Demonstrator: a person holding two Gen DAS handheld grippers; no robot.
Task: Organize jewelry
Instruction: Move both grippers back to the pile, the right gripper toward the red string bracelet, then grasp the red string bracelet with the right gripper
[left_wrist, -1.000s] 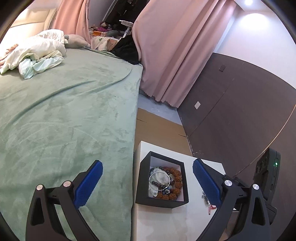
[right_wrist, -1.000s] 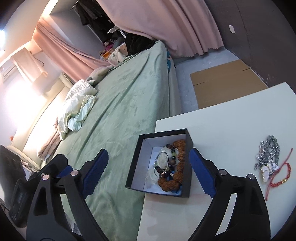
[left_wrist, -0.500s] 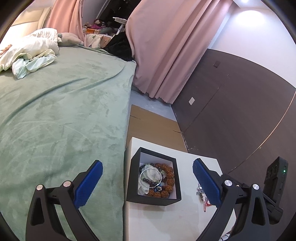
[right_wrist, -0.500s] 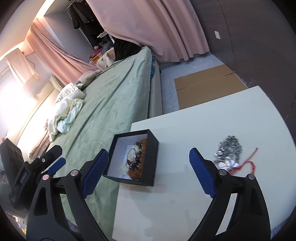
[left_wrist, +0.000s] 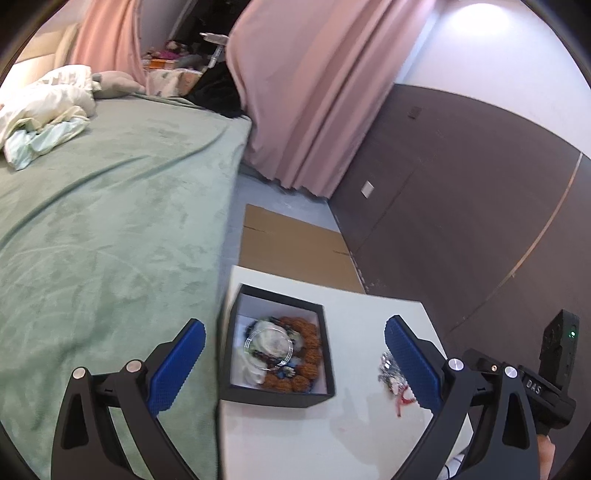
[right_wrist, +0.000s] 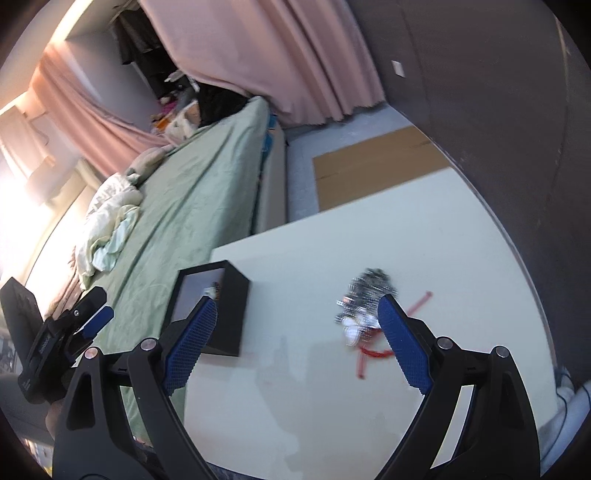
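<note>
On white table (right_wrist: 436, 236): black box (left_wrist: 277, 354) of bracelets now at 9 o'clock in right wrist view, shifted from centre; silver-and-red jewelry pile (right_wrist: 364, 306) now near centre. Right gripper (right_wrist: 295, 343) spread wide, hovering, empty. Left gripper (left_wrist: 293, 363) spread, straddling box, empty.

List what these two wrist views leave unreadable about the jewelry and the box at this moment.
- Loose jewelry pile: motion-blurred in the right wrist view and partly behind the right gripper finger; the pieces cannot be counted.
- Same pile in the left wrist view: small, cut by the left gripper finger.
- Black box contents: hidden by its wall in the right wrist view; a tangled, blurred heap in the left wrist view.
</note>
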